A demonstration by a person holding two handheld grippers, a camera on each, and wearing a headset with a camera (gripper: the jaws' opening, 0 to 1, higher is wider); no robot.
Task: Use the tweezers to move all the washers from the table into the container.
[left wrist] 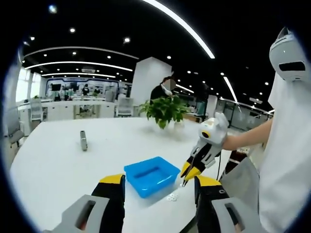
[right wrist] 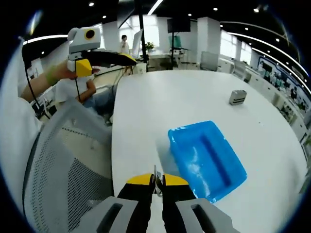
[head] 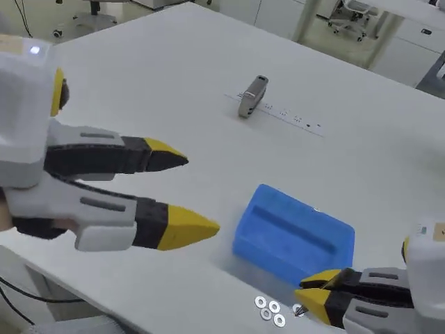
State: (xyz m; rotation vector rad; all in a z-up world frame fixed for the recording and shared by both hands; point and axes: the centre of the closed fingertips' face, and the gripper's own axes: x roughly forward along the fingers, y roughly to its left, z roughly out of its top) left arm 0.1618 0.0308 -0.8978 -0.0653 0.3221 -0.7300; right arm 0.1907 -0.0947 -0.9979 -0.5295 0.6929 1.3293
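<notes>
Near the front edge of the worktop [head: 139, 62], four washers [head: 270, 310] lie flat in a tight cluster. They sit just beside the near corner of the blue container [head: 292, 233], outside it.

Right gripper [head: 309, 291]: fingers clenched on the tweezers [head: 299, 311], with almost no gap between the yellow tips. The right gripper view shows the thin metal pinched between them. The tweezers tip points down at the worktop just beside the washer cluster, on its right in the head view. Contact with a washer: cannot tell.

Left gripper [head: 201, 193]: fingers released and spread wide, grasping nothing and touching nothing. It is held above the worktop, well to the left of the container and washers. In the left gripper view, the container and washers lie ahead of the fingers, well apart from them.

A grey device [head: 252, 95] lies farther back on the worktop, well apart from the container.
</notes>
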